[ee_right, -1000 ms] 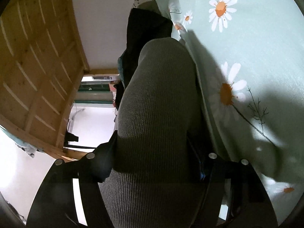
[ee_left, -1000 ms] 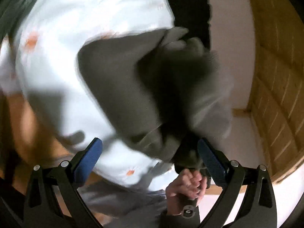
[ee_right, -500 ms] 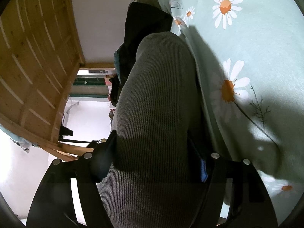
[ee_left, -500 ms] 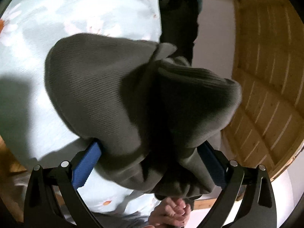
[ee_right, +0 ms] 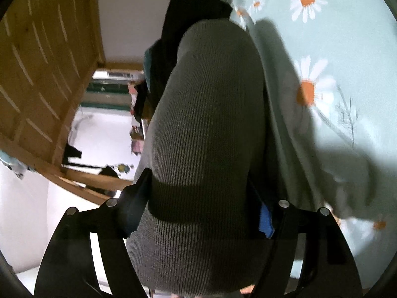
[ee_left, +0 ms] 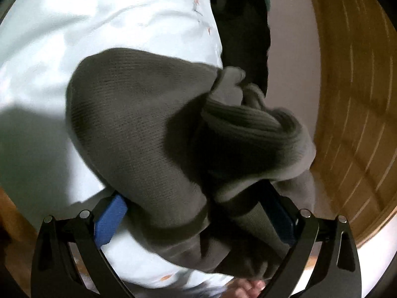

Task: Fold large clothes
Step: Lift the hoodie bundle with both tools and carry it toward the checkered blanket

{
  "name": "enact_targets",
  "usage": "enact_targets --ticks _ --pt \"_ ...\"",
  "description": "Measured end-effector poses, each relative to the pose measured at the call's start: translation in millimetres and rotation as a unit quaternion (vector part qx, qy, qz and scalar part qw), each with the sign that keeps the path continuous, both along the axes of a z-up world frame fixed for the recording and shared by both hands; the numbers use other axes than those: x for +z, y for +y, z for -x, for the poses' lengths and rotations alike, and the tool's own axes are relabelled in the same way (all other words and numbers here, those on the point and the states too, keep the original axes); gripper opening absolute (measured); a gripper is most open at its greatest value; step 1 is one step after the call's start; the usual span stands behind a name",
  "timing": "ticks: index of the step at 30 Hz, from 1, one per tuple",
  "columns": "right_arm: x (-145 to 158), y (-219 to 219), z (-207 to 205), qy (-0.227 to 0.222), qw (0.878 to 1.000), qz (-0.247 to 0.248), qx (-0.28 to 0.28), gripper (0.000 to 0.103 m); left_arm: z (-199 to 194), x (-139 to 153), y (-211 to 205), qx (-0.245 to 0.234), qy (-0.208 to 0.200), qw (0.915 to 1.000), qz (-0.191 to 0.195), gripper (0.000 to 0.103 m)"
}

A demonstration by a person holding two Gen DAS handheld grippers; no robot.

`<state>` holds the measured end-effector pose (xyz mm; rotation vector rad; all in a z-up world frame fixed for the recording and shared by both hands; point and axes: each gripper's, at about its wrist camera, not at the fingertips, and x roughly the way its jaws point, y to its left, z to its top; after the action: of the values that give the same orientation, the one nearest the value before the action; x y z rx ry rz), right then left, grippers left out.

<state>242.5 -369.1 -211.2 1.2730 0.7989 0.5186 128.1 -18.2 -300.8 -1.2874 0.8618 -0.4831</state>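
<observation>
A grey knit sweater [ee_left: 139,129] hangs bunched above the pale daisy-print bed sheet [ee_left: 99,24]. In the left wrist view my left gripper [ee_left: 196,218] stands open and wide, the bundle sitting between its blue pads [ee_left: 110,219], which do not squeeze it. In the right wrist view a thick rolled fold of the sweater [ee_right: 208,114] fills the gap of my right gripper [ee_right: 198,216], whose pads [ee_right: 265,221] press on both sides of it. A person's hand [ee_left: 250,288] shows under the bundle.
A dark pile of clothes [ee_left: 240,24] [ee_right: 188,7] lies at the far edge of the bed sheet [ee_right: 347,24]. A wooden slatted wall [ee_left: 352,99] [ee_right: 37,62] stands beside the bed, with a bright doorway [ee_right: 104,129] beyond it.
My left gripper has moved in on the sweater, which now sits between its open fingers and fills more of the view. The right gripper's hold looks the same, with a slight roll.
</observation>
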Motion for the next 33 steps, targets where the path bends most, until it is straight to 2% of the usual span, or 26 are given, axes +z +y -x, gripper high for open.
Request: enact_targets --ticks 3,5,6,8,10,11,15,17,21,23,24,25,26,27,28,29,31,33 --pt "0 16 12 0.008 0.999 0.011 0.039 0.072 -5 -6 20 -0.016 0.013 0.9996 0.018 0.086" --pt "-5 24 22 0.003 0.999 0.004 0.045 0.085 -6 -3 24 -0.035 0.004 0.9994 -0.003 0.084" --pt "-10 25 22 0.005 0.999 -0.008 0.040 0.101 -7 -1 23 -0.050 -0.002 0.9987 -0.009 0.083" --pt "-22 26 14 0.028 0.999 -0.021 0.023 0.101 -8 7 17 -0.079 -0.016 0.9961 -0.036 0.080" --pt "-25 26 2 0.024 0.998 -0.026 0.045 0.101 -9 8 13 -0.091 -0.016 0.9943 -0.053 0.080" --pt "-23 25 -1 0.027 0.998 -0.023 0.055 0.101 -9 8 14 -0.091 -0.011 0.9945 -0.050 0.080" --pt "-9 28 7 0.007 0.997 0.003 0.076 0.085 -2 8 26 -0.052 0.001 0.9986 0.001 0.085" --pt "-11 27 9 0.007 0.997 -0.003 0.071 0.084 10 14 32 -0.034 -0.019 0.9986 0.035 0.097" --pt "-14 27 7 0.011 0.998 -0.002 0.069 0.084 24 5 41 -0.006 -0.004 0.9966 0.083 0.097" --pt "-12 28 6 0.010 0.997 0.007 0.072 0.085 21 2 41 -0.002 0.006 0.9956 0.093 0.097" --pt "-11 29 6 0.009 0.997 0.010 0.072 0.086 21 5 41 -0.001 0.000 0.9960 0.090 0.097" --pt "-11 28 6 0.010 0.997 0.009 0.073 0.086 21 10 39 -0.006 -0.011 0.9976 0.068 0.097" --pt "-10 27 6 0.009 0.997 0.013 0.076 0.086 19 14 35 -0.016 -0.020 0.9989 0.040 0.097" --pt "-7 30 5 0.008 0.997 0.022 0.079 0.086 14 21 24 -0.036 -0.031 0.9987 -0.020 0.097" --pt "-4 33 5 0.009 0.996 0.029 0.081 0.087 15 22 11 -0.046 -0.036 0.9968 -0.055 0.097" --pt "-2 35 5 0.010 0.996 0.035 0.081 0.087 9 19 7 -0.052 -0.032 0.9957 -0.069 0.098" --pt "1 39 5 0.010 0.996 0.039 0.080 0.085 2 8 11 -0.056 -0.022 0.9980 -0.020 0.096" --pt "9 40 7 0.002 0.996 0.047 0.079 0.081 1 7 15 -0.065 -0.029 0.9974 0.002 0.085"
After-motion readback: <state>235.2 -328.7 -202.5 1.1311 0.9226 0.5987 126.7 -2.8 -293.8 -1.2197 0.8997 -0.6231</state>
